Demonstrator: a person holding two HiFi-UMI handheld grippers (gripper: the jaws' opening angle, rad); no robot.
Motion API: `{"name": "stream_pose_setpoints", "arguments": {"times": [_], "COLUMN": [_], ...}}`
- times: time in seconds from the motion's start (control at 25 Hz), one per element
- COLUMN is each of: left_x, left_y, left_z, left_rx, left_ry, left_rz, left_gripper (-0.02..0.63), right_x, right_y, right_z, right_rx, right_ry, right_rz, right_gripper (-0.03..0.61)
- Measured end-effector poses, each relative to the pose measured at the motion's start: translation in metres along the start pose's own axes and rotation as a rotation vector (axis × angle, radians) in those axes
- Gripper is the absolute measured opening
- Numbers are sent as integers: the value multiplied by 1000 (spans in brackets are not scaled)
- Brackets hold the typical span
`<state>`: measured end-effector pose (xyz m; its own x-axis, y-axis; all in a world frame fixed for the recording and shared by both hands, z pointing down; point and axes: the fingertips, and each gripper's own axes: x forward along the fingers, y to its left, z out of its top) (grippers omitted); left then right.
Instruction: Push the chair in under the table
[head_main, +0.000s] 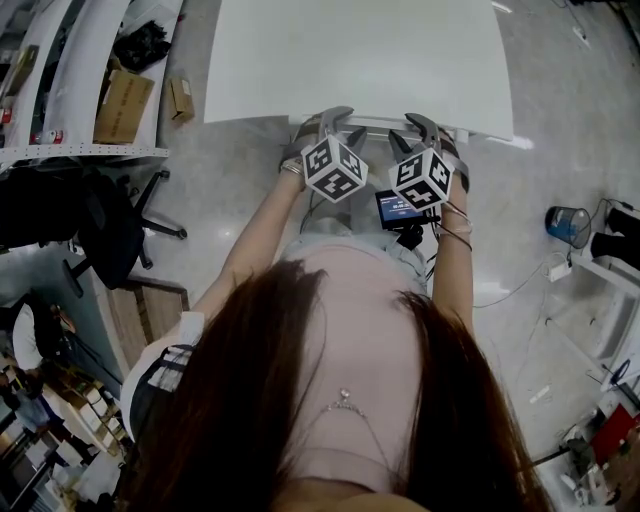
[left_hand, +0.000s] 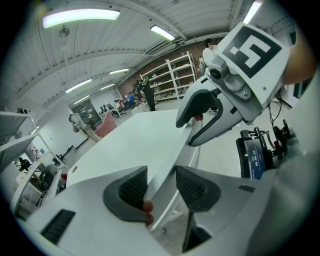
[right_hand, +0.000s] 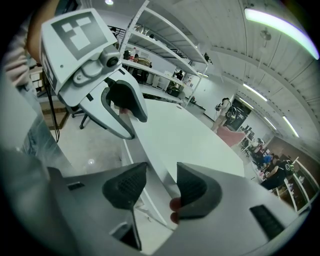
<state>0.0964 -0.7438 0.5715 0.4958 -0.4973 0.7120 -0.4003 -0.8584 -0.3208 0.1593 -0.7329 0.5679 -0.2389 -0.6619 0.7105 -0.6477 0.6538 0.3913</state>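
At the jaws, both grippers are clamped on the same thin white panel, which we read as the chair back (left_hand: 172, 160). Left gripper (left_hand: 161, 187): the pads sit on either face of the top edge, with no gap we can see. Right gripper (right_hand: 162, 187): same hold, further along the same edge.

From the head view, the left gripper (head_main: 335, 115) and right gripper (head_main: 420, 125) sit side by side and level with each other, so neither hand leads.

Key relation: the chair back's long axis runs left-right, straight from one gripper to the other. Both gripper views show the other gripper further down the same panel. The table (head_main: 350, 50) lies directly ahead of both jaws, so the push goes forward, square to that axis.

Chair position: the back (head_main: 385, 122) is just beside the table's near edge and parallel to it. Seat and legs are mostly hidden under the tabletop and behind our body, with only bits of white frame showing below the jaws.

Our judgement is that the chair is nearly in and little travel is left. Both hands should push evenly, since an uneven push would skew the back against the table edge.
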Motion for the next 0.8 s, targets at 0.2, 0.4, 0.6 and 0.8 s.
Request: {"name": "stream_pose_setpoints", "arguments": {"times": [0.2,0.4,0.6,0.8], "left_x": [1,6,9,10], "left_y": [2,3,2,2], "left_z": [2,8,11,12], "left_rx": [0,-1,-4,-2], "left_ry": [2,4,7,13], "left_rz": [-1,-6,-7,-10], "left_gripper": [183,181,179,179], "right_x": [0,1,1,2], "right_y": [-3,-10,-14,-15], "right_z": [0,-2,-5,-5], "right_rx": [-1,1,1,-3], "right_ry": [-2,-2,-3,1], "right_rz": [0,5,15,8], "right_gripper": [199,198,198,198]}}
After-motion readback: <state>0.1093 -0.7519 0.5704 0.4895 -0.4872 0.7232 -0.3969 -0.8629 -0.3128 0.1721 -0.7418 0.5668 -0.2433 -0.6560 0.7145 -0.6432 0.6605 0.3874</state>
